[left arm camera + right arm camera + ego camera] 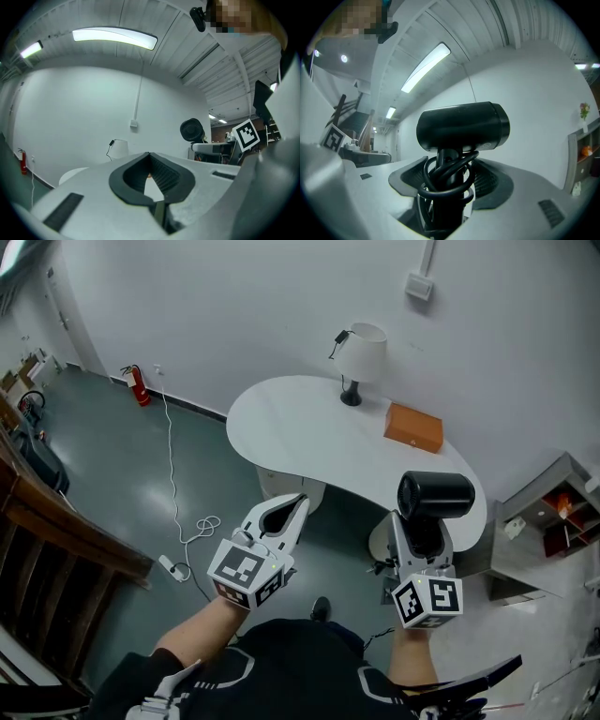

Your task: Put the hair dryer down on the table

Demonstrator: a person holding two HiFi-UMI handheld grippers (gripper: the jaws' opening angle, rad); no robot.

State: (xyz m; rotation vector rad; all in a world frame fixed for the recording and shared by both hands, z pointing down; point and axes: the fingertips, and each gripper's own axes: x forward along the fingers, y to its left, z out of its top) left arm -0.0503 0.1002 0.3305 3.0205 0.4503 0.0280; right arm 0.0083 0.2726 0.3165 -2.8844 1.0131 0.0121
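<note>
Presently on my list: right gripper (423, 536) clamped on the cord-wrapped handle of the black hair dryer (435, 495), held upright over the near edge of the white table (309, 427); left gripper (292, 509) closed on nothing.

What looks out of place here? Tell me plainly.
Nothing spilled or damaged. Only oddities: the hair dryer has its cord wound round its handle, clamped in the right tool, and a white cable with a power strip trails loose across the floor.

Black hair dryer (461, 124) handle: under black cord (446, 190), base lost between right gripper (449, 178) fingers (485, 183).
Grey shelf unit (544, 507): cut by right edge.
</note>
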